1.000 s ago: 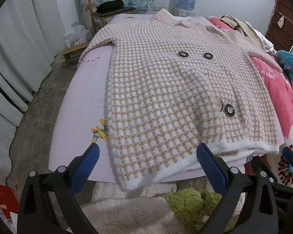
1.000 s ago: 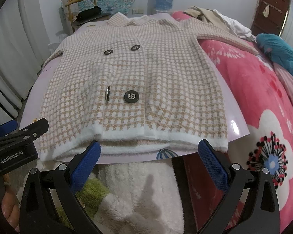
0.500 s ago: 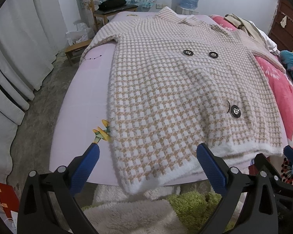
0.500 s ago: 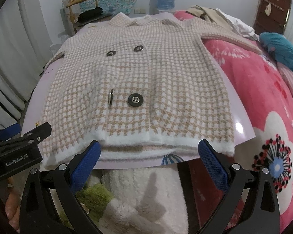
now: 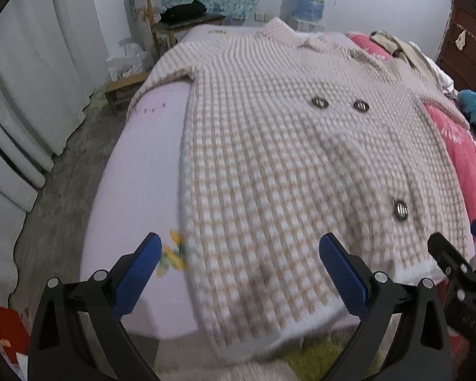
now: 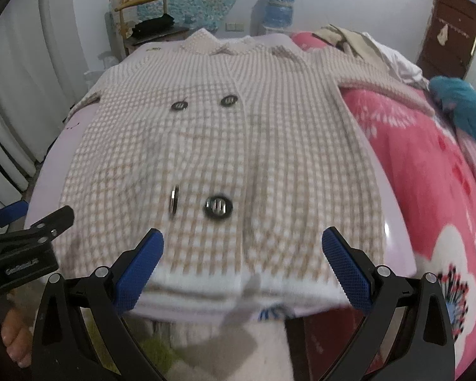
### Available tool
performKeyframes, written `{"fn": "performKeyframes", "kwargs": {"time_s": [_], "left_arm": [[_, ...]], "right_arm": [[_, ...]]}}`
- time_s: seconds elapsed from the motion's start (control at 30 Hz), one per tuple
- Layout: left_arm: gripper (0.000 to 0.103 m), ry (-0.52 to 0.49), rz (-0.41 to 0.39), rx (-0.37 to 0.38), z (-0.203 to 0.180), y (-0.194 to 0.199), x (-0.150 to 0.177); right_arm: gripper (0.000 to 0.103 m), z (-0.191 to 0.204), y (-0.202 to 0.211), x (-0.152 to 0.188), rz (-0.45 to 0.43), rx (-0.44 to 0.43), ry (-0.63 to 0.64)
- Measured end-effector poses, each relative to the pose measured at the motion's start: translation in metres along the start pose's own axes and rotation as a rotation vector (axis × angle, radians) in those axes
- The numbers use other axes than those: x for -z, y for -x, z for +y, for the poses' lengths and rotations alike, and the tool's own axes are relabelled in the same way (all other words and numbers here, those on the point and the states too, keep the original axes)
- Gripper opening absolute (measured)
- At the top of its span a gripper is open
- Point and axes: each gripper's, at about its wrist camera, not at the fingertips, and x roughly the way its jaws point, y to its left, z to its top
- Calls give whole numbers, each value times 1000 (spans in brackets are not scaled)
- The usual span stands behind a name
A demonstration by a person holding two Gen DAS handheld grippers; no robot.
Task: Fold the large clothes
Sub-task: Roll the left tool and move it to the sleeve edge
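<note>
Both tongs (image 5: 238,273) nearer; one coat (image 5: 285,158), four buttons (image 6: 218,206).

Bare lilac sheet (image 5: 136,171) lies open left of the coat (image 5: 285,165). Right of the coat, the pink blanket (image 6: 428,171) crowds close. Left gripper (image 5: 238,273) and right gripper (image 6: 242,260) hang side by side over the hem, jaws spread.

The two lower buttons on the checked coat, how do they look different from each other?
In the right wrist view, the right lower button lies flat, showing its full round face, while the left lower button stands on edge and shows only a thin sliver. The flat one's centre bars show; the tilted one's face is hidden. Both are dark and shiny, on the same row of the coat above the white hem.
</note>
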Motion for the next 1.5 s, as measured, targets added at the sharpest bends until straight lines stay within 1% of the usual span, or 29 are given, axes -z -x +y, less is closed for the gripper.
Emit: {"fn": "performKeyframes", "kwargs": {"time_s": [0.07,0.23,0.3,0.37,0.47,0.57,0.63,0.7,0.73,0.77,0.83,0.87,0.9,0.97,1.0,1.03,1.07,1.13,1.17,1.2,1.23,1.27,1.37,1.47,1.5], "left_arm": [[98,6,-23,25,6,-3,-10],[98,35,-89,122,27,-12,-41],[98,53,-101,142,34,-17,-54],[98,75,-115,156,42,-21,-69],[98,92,-142,156,51,-25,-86],[98,126,-189,155,68,-26,-98],[98,199,-231,143,95,-26,-106],[98,288,-245,138,126,-29,-114],[98,343,-240,127,143,-32,-117],[98,419,-218,117,167,-40,-118],[98,522,-162,128,200,-56,-118],[97,596,-114,164,218,-69,-115],[97,664,-82,208,231,-79,-111],[96,831,-8,328,260,-108,-98],[93,900,18,388,269,-121,-91],[92,966,42,453,277,-133,-84],[92,1062,84,536,286,-153,-75],[91,1202,121,651,295,-179,-61],[91,1244,137,700,295,-190,-58],[91,1299,167,777,296,-205,-54],[91,1352,187,838,298,-218,-50],[91,1382,198,866,300,-227,-49],[91,1514,249,963,306,-262,-41],[91,1577,280,993,317,-289,-40],[91,1602,306,1013,318,-304,-41]], "right_arm": [[96,1,-6,-13,-12,-12,2],[96,14,-20,-54,-106,-47,16],[96,19,-27,-67,-128,-82,13],[96,27,-40,-82,-145,-148,13],[96,38,-54,-95,-136,-190,30],[96,51,-65,-109,-134,-237,45],[96,55,-69,-116,-135,-254,47],[96,57,-72,-119,-141,-272,42],[96,56,-74,-120,-141,-277,39],[96,57,-76,-121,-136,-285,36],[96,56,-81,-120,-121,-295,31],[96,57,-84,-122,-111,-296,32],[96,57,-88,-121,-100,-294,35],[96,60,-94,-122,-81,-283,46],[96,62,-96,-122,-74,-277,50],[96,63,-98,-122,-68,-271,53],[96,65,-99,-122,-63,-266,56],[96,69,-103,-122,-53,-255,64],[96,71,-104,-122,-49,-250,69],[96,75,-106,-121,-45,-241,79],[96,79,-108,-121,-38,-233,90],[96,82,-110,-121,-31,-225,100],[96,90,-116,-123,-15,-212,112],[96,95,-120,-124,-8,-200,112],[96,96,-121,-125,-7,-197,109]]}}
